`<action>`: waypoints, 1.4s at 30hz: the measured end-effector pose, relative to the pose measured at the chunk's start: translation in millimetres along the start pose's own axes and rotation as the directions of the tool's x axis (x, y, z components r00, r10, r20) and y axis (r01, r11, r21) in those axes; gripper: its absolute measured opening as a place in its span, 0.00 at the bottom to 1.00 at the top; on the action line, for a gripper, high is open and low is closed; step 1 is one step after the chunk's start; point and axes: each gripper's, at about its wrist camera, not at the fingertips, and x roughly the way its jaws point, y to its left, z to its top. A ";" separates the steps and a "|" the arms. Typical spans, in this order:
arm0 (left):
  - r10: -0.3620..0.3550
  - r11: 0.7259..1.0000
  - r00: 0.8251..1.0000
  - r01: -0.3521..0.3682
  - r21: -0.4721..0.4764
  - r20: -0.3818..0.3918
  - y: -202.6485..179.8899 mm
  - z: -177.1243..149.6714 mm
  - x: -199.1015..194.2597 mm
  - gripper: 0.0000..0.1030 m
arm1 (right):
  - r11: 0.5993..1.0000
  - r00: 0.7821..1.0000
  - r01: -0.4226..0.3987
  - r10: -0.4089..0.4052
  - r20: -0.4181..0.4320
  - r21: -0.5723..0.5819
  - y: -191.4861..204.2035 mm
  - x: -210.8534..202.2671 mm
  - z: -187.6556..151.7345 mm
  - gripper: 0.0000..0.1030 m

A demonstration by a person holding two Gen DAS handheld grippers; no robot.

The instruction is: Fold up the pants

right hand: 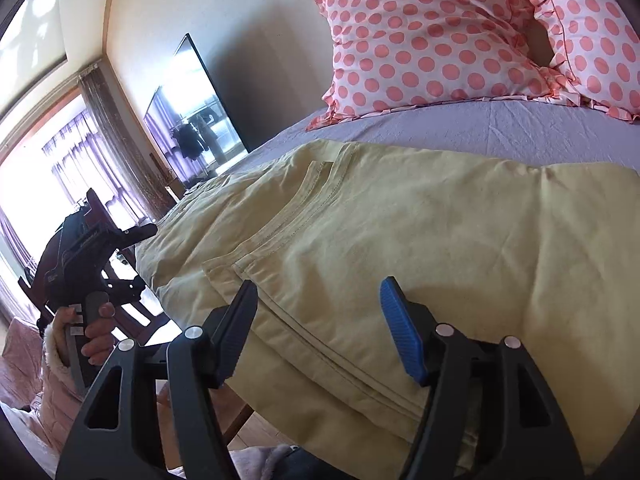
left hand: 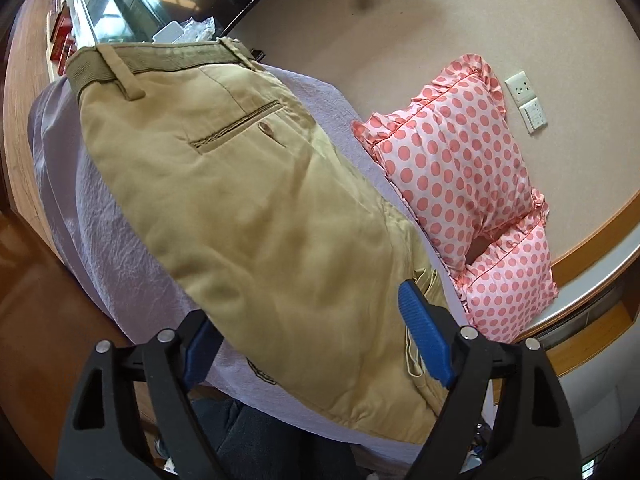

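Observation:
Khaki pants [left hand: 248, 200] lie on a lilac bedsheet [left hand: 100, 232], waistband at the far end, back pocket up. They also show in the right wrist view [right hand: 400, 232], with layers of fabric lying over each other. My left gripper [left hand: 312, 344] is open, its blue pads on either side of the near end of the pants, just above the cloth. My right gripper [right hand: 320, 320] is open over the near edge of the pants, holding nothing. The left gripper body [right hand: 88, 256] shows in the right wrist view, held in a hand.
Two pink polka-dot pillows [left hand: 460, 168] lie at the head of the bed, also in the right wrist view [right hand: 432, 40]. A wall socket [left hand: 524, 100] is behind them. A television [right hand: 200, 108] stands to the left. Wooden floor [left hand: 32, 300] lies beside the bed.

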 end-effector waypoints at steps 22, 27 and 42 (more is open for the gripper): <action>0.297 0.952 0.933 -0.305 0.007 0.204 -10.5 67.1 -1.7 0.13 | 0.998 0.997 -0.060 0.059 0.059 0.016 -10.7 -19.9 -9.3 0.68; 0.267 0.886 0.917 -0.354 0.298 0.295 -113.2 49.0 -2.2 0.11 | 0.997 0.988 -0.035 0.025 0.151 0.064 -32.1 -56.5 -9.2 0.70; 0.098 0.247 0.968 0.202 0.948 -0.232 -295.2 -270.6 111.1 0.15 | 0.886 0.896 0.085 -0.268 0.354 0.455 -144.5 -190.0 -39.8 0.85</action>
